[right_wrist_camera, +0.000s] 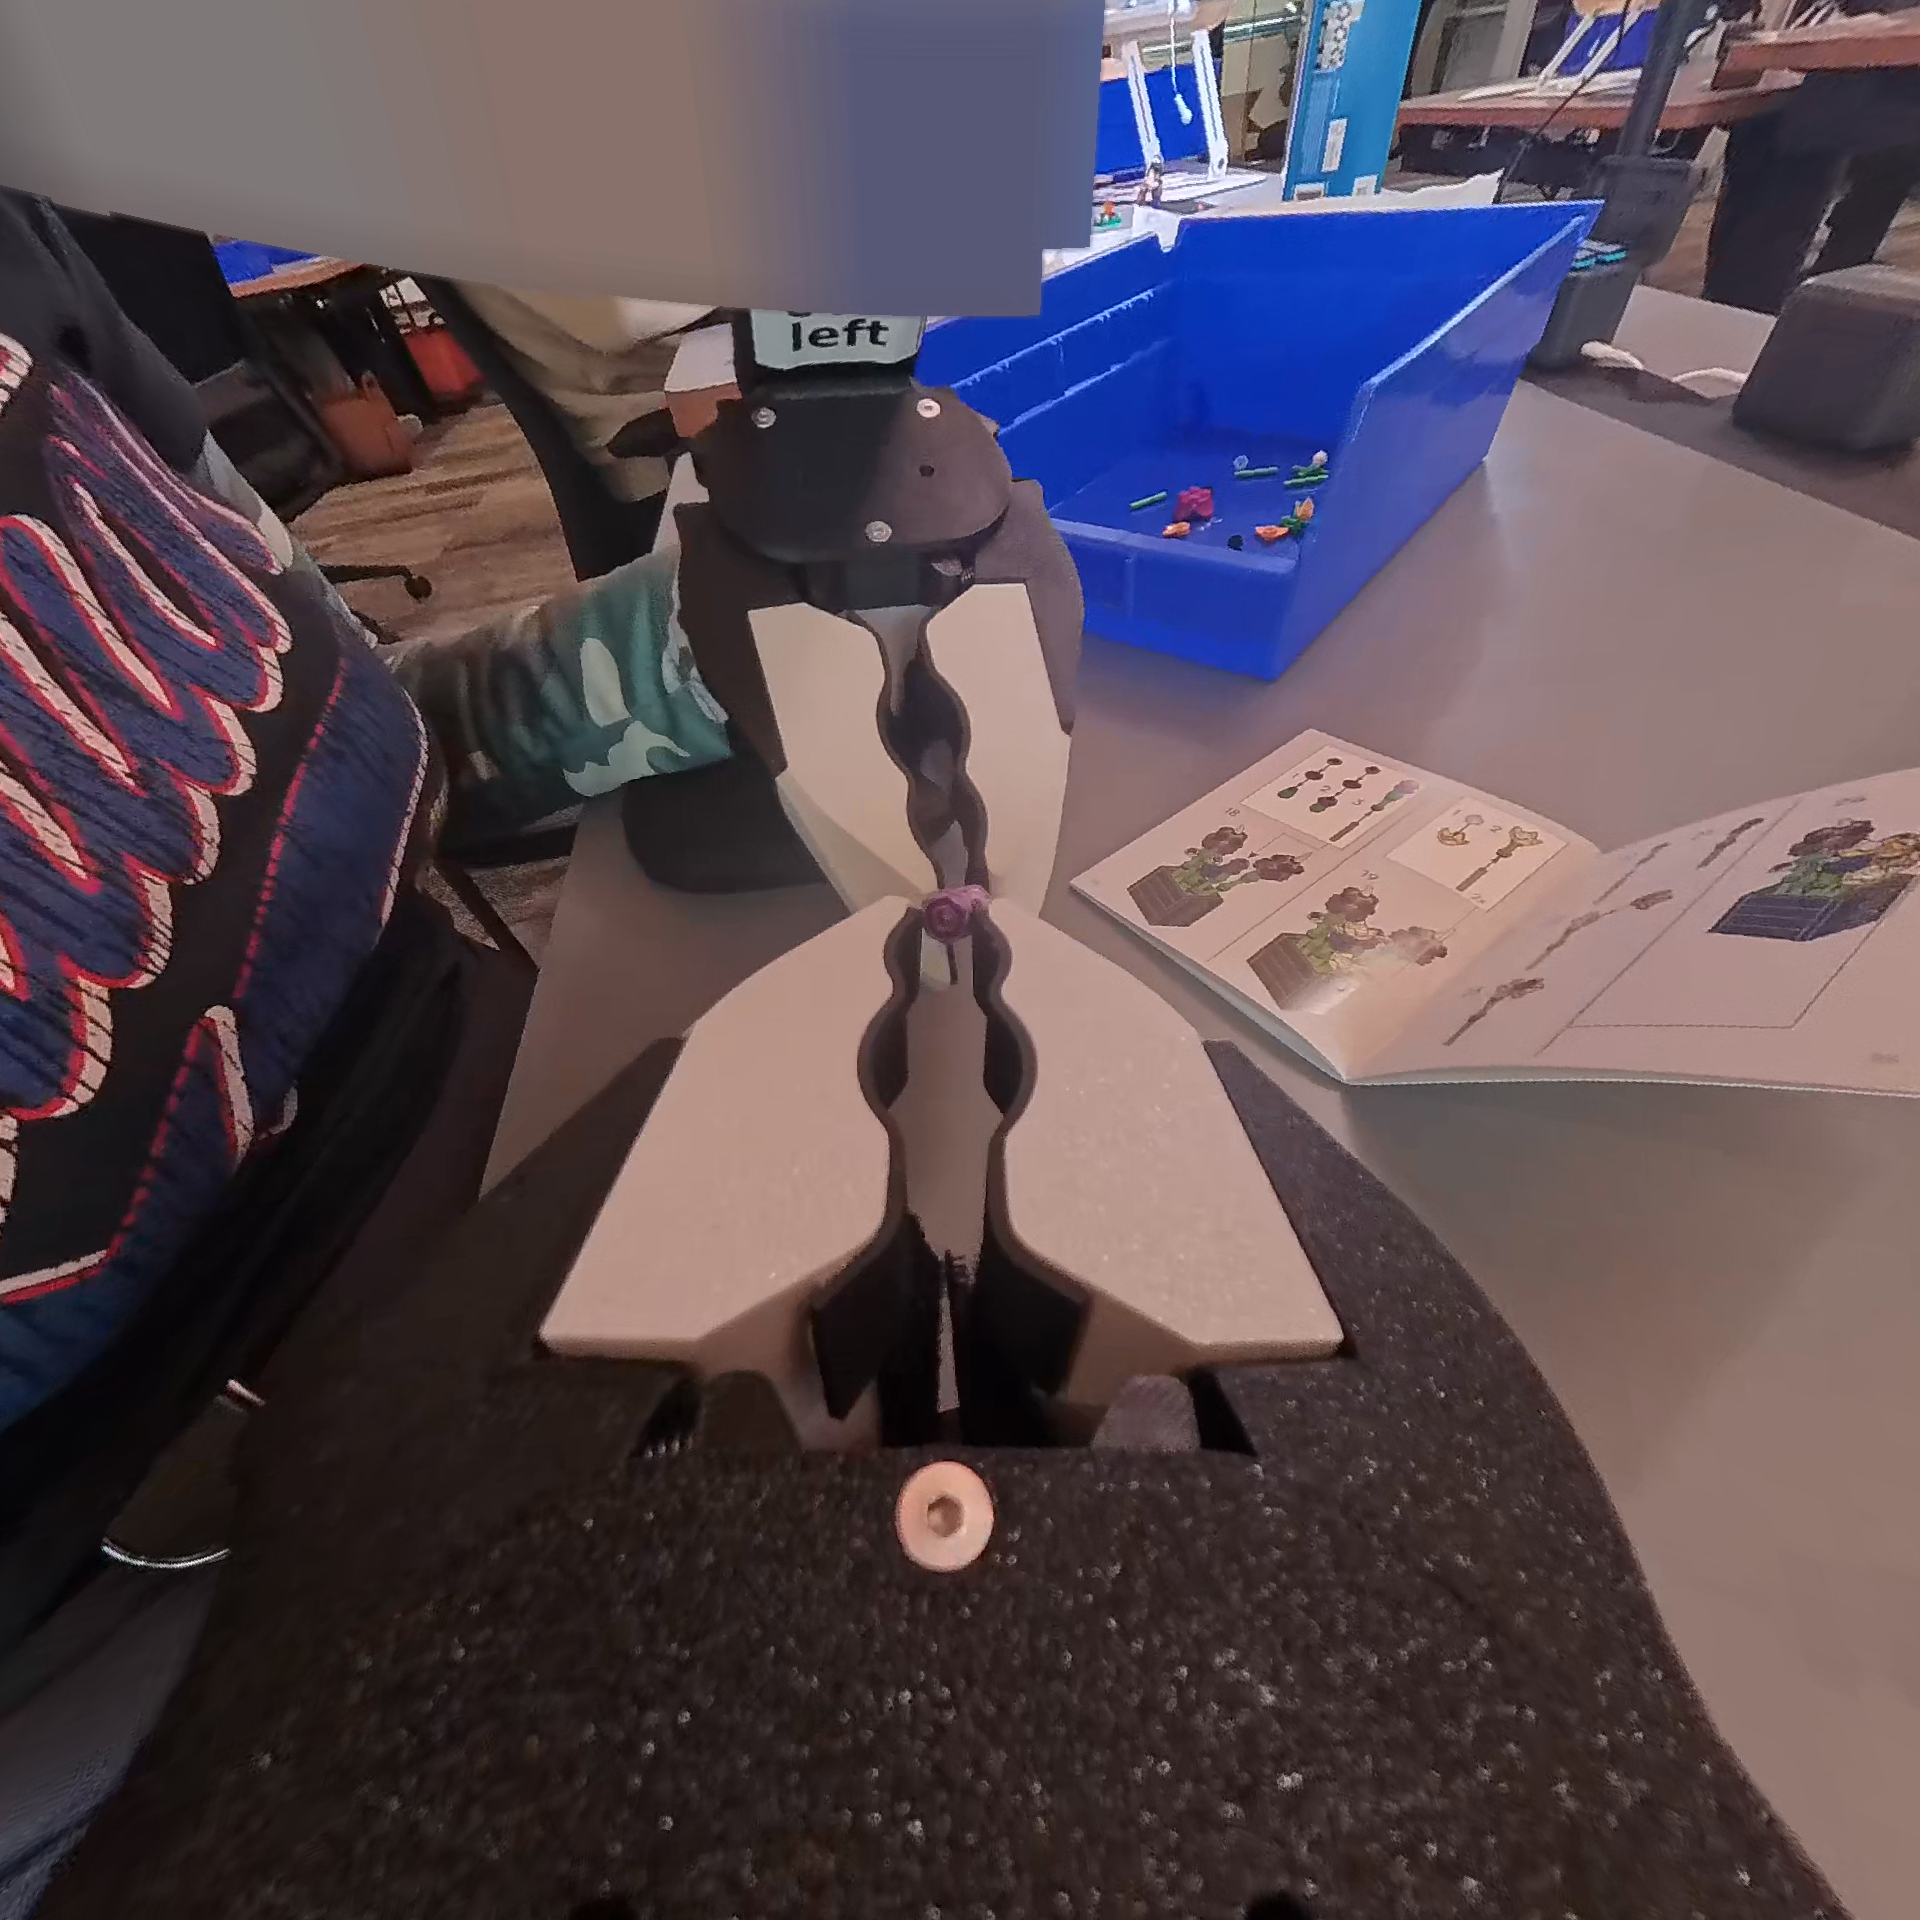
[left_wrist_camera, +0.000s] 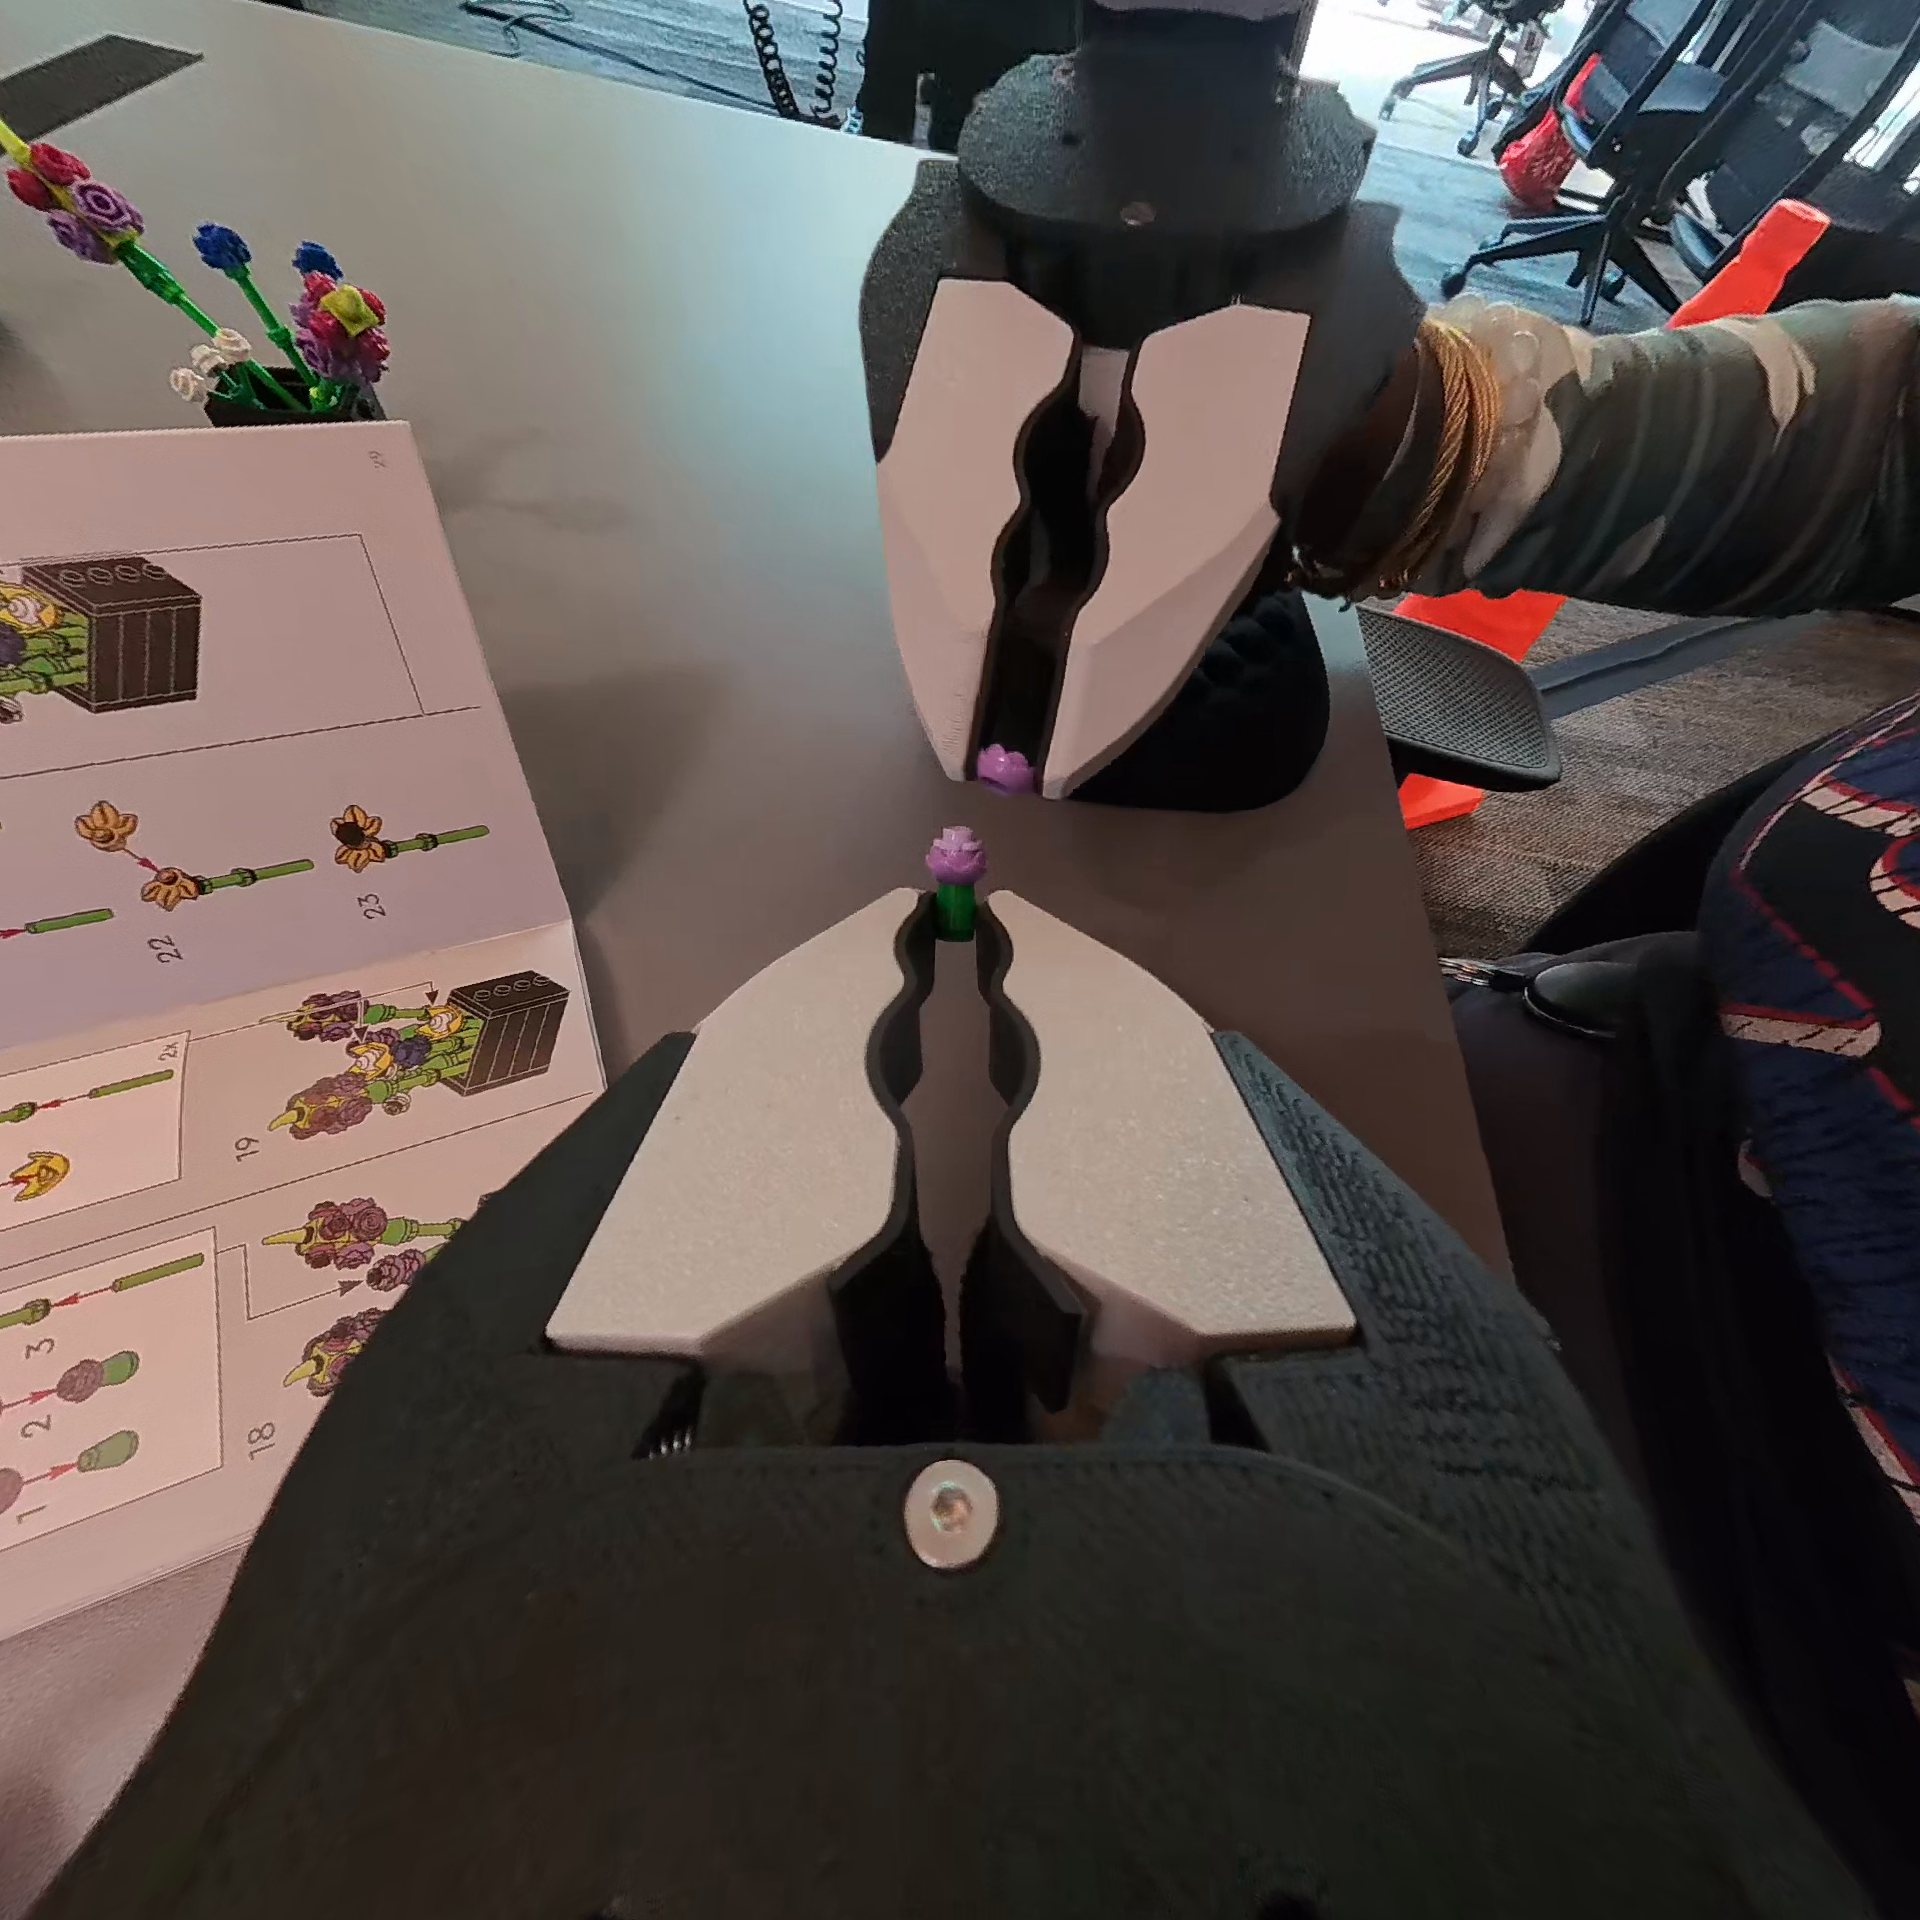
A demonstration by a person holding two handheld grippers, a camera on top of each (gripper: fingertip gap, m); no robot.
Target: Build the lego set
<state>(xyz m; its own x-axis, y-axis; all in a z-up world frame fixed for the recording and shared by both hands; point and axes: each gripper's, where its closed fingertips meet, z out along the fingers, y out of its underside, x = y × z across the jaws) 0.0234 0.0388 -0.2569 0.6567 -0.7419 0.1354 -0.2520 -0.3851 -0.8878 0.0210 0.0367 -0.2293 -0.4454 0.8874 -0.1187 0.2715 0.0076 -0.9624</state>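
The left gripper [left_wrist_camera: 956, 914] pinches a green stem [left_wrist_camera: 954, 912], its purple flower [left_wrist_camera: 956, 852] pointing to 12 o'clock, so a second bloom can stack; the right gripper [left_wrist_camera: 1005, 774] facing it pinches that purple bloom [left_wrist_camera: 1004, 770], just apart; the instruction booklet [left_wrist_camera: 260, 935] lies at 9 o'clock on the table [left_wrist_camera: 644, 416].

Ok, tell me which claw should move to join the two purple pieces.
Right, probably. The right claw pinches only a small purple flower piece, facing the green stem with purple top that the left claw can steady.
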